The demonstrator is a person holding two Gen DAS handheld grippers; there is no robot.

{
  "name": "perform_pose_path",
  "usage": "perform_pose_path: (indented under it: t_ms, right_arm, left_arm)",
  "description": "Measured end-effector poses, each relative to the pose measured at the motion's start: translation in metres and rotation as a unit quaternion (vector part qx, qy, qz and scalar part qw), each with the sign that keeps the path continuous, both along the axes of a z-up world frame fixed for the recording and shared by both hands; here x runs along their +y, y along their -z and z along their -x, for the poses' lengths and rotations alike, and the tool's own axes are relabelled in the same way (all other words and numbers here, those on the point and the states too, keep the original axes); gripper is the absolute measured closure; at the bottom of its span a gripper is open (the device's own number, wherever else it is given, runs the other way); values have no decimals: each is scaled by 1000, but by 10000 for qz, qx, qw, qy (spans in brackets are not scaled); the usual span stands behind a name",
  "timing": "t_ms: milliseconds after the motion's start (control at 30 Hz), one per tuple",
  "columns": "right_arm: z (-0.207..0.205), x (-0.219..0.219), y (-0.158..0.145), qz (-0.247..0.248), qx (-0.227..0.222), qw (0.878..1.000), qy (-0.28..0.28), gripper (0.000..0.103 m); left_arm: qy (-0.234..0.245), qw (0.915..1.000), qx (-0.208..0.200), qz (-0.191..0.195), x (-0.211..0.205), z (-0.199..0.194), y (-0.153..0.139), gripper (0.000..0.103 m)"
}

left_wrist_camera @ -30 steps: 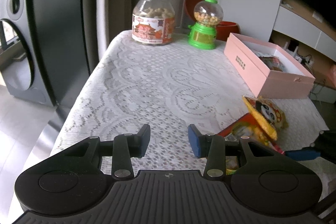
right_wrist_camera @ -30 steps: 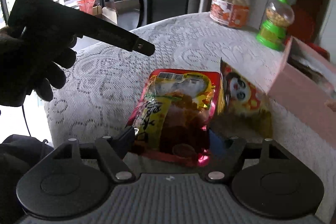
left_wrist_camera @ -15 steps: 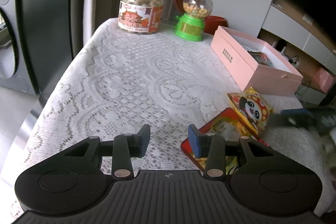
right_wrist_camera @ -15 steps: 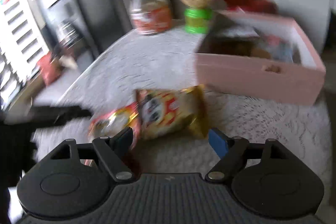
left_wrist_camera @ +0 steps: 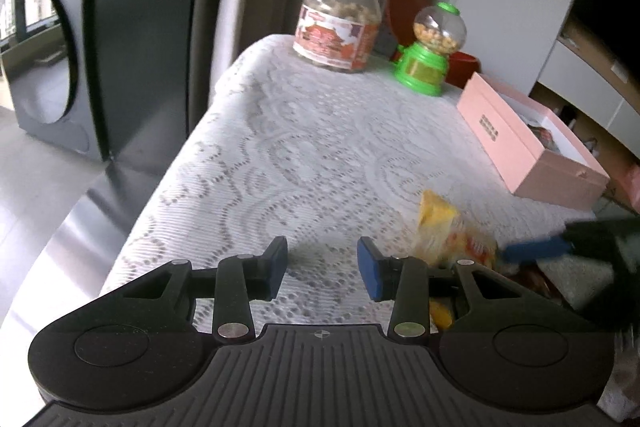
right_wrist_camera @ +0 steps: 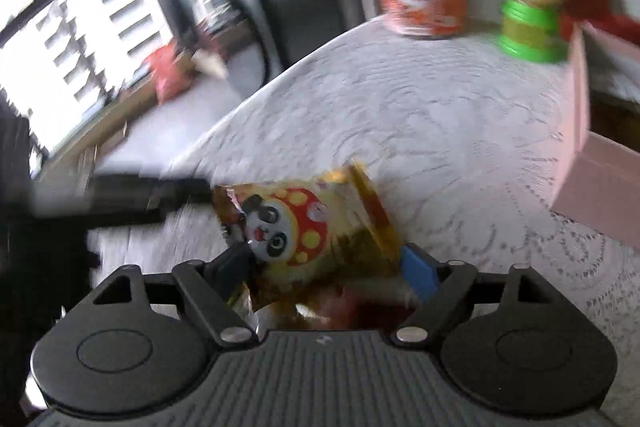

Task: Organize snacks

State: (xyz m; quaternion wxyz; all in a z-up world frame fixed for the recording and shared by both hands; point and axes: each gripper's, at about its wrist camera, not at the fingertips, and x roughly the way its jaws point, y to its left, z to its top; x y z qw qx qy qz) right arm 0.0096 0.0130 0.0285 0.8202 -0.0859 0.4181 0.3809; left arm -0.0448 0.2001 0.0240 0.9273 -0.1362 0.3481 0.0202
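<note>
The right claw [right_wrist_camera: 324,265] hangs low over the tabletop covered with a white lace cloth [right_wrist_camera: 440,115], and its jaws are opening with the yellow-and-gold panda-print snack packet [right_wrist_camera: 304,227] lying between them. The packet's lower half sits inside the gap, its upper end pointing away toward the cloth; the dark left finger [right_wrist_camera: 234,261] appears to touch the packet's edge, while the blue-padded right finger [right_wrist_camera: 418,269] stands just beside its other edge (the blur makes true contact hard to judge). Under the packet, close to the claw's body, lies a red glossy snack pouch [right_wrist_camera: 360,307], partly hidden.

The left claw [left_wrist_camera: 322,265] has its jaws partway apart with nothing between them, only bare lace below. The same packet lies just right of its blue-padded finger.

At the far end of the tabletop stand a clear glass jar with a gold lid and red label [left_wrist_camera: 338,23] and a green toy gumball dispenser [left_wrist_camera: 430,51]. An open pink rectangular cardboard box [left_wrist_camera: 520,143] lies along the right edge, well apart from both claws.
</note>
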Motion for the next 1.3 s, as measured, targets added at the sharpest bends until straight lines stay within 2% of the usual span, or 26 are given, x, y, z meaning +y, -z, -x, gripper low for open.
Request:
perform_pose_path:
  t_ms: [100, 133, 200, 267, 400, 500, 567, 733, 800, 867, 933, 1067, 1200, 1300]
  right_arm:
    - [22, -7, 4, 320, -175, 9984, -435, 15]
    - [30, -10, 4, 396, -356, 9972, -520, 13]
    - [39, -19, 2, 442, -530, 9964, -497, 12]
    - [42, -27, -3, 417, -493, 9971, -407, 12]
    - [58, -35, -8, 462, -659, 9942, -712, 12]
    - [68, -27, -4, 685, -845, 9896, -940, 12]
    - [70, -22, -1, 712, -920, 9882, -995, 7]
    - [72, -23, 2, 642, -841, 9901, -925, 2]
    - [70, -20, 8, 807, -845, 9891, -891, 2]
    - [65, -26, 7, 757, -659, 9924, -707, 3]
    - [60, -36, 5, 774, -661, 9937, -479, 6]
    - [45, -74, 1, 620, -588, 9959, 292, 7]
    - [35, -107, 5, 639, -830, 9859, 1305, 7]
    - [26, -132, 13, 321, -697, 9778, 1948, 4]
  left_arm:
    - [-54, 10000, -45, 23, 1, -1, -3, 60]
    - [-45, 10000, -60, 25, 0, -1, -4, 60]
    - [3, 10000, -79, -4, -3, -1, -6, 60]
    - [106, 9999, -117, -47, -9, -1, -10, 60]
    - [421, 9986, -260, -171, -25, -2, -19, 60]
    - [577, 9974, -275, -334, -39, -2, -23, 60]
    - [674, 9963, -263, -463, -48, -4, -24, 60]
    - [951, 9919, -286, -792, -71, -5, -28, 60]
    - [1083, 9890, -273, -970, -80, -5, -27, 60]
    - [1184, 9863, -235, -1123, -88, -7, -25, 59]
    - [1250, 9842, -192, -1238, -93, -8, -22, 59]
    - [1299, 9816, -108, -1399, -98, -10, -16, 59]
    - [1410, 9773, -126, -1578, -108, -10, -12, 56]
    - [1469, 9745, -126, -1689, -114, -12, -11, 54]
